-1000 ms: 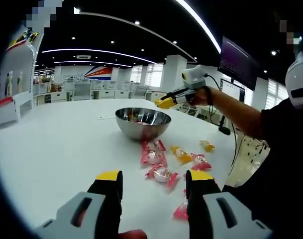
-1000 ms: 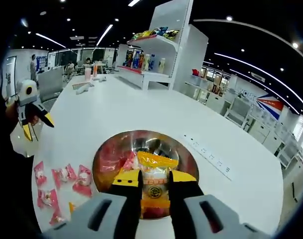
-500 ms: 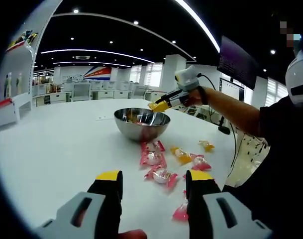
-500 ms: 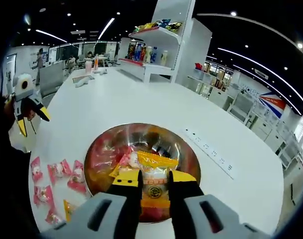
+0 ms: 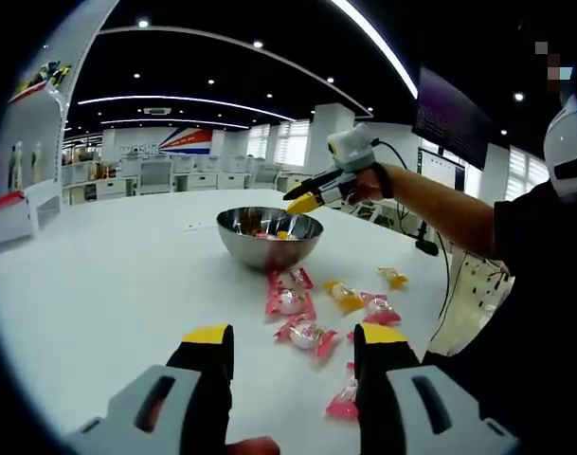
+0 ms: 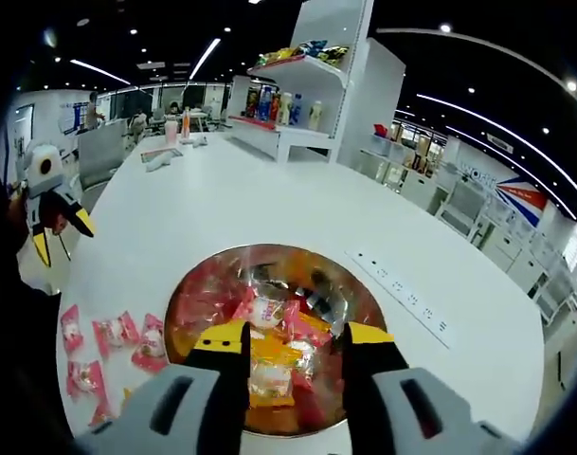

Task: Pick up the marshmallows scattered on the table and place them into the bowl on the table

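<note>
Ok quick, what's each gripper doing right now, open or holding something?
Left gripper: open, holding nothing, above the table.
Right gripper: open, holding nothing, over the bowl.

The bowl [image 6: 269,341] has its near rim hidden behind the right gripper [image 6: 296,339], whose parted jaws also cover part of the wrapped sweets inside; printing on those wrappers is too small to read. In the left gripper view, the left gripper [image 5: 293,337] hides part of one pink marshmallow packet [image 5: 345,400] behind its right-hand jaw. Bottles on the shelf unit [image 6: 312,85] are too distant to identify. Distant figures at the far table are blurred.
</note>
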`<state>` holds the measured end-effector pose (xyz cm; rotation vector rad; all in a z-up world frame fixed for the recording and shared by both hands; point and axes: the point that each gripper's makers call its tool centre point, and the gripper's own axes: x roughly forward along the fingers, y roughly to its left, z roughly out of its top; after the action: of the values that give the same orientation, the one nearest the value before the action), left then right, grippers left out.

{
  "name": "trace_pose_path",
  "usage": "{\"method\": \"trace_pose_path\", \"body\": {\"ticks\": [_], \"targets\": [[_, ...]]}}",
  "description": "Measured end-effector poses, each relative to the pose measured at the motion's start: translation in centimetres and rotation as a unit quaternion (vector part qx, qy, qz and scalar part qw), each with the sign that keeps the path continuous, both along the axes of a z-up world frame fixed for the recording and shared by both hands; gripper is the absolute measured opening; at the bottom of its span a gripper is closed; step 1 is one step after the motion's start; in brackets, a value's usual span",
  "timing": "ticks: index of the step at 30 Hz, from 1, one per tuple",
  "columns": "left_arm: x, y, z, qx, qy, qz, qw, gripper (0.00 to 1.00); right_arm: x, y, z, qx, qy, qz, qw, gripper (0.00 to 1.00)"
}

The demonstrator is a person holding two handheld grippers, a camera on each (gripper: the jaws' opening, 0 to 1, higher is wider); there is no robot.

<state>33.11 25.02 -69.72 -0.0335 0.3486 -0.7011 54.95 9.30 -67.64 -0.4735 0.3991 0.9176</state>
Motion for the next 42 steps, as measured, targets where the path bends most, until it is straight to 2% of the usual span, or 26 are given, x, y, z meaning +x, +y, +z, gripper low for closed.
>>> {"method": "trace_pose_path", "body": {"ticks": [7,16,21,27,30,31,35,42], "targets": [[-0.1,0.0,0.2,0.0,-0.002,0.0,1.0,0.52,-0.9,-0.1,0.2,-0.001,-0.004,0.004,1.0,0.39],[-0.1,-0.4,0.4,0.001,-0.004,-0.006,1.0,0.52,-2.3,-1.8,1.5,0.013,-0.016,-0.007,0.9998,0.35],[0.0,-0.6,0.4,0.002,-0.004,-0.008,1.0,0.52,-2.7,-2.9,2.3,0.028,-0.018,-0.011,0.9994,0.35],[0.1,-1.0,0.4,0.003,-0.002,-0.012,0.9999,0.52,-4.3,-4.1,3.5,0.05,-0.026,-0.015,0.9983,0.34],[0.3,-1.2,0.3,0.003,-0.001,-0.013,0.9999,0.52,-4.1,-5.0,4.1,0.055,-0.031,-0.017,0.9979,0.34],[0.3,-1.3,0.3,0.003,-0.001,-0.013,0.9999,0.52,-3.4,-5.5,4.4,0.059,-0.035,-0.02,0.9974,0.33],[0.3,-1.5,0.1,0.004,0.002,-0.015,0.9999,0.52,-3.7,-6.4,5.2,0.074,-0.042,-0.025,0.9961,0.32],[0.4,-1.5,0.1,0.002,0.002,-0.015,0.9999,0.52,-5.0,-7.7,4.6,0.078,-0.042,-0.029,0.9957,0.31]]}}
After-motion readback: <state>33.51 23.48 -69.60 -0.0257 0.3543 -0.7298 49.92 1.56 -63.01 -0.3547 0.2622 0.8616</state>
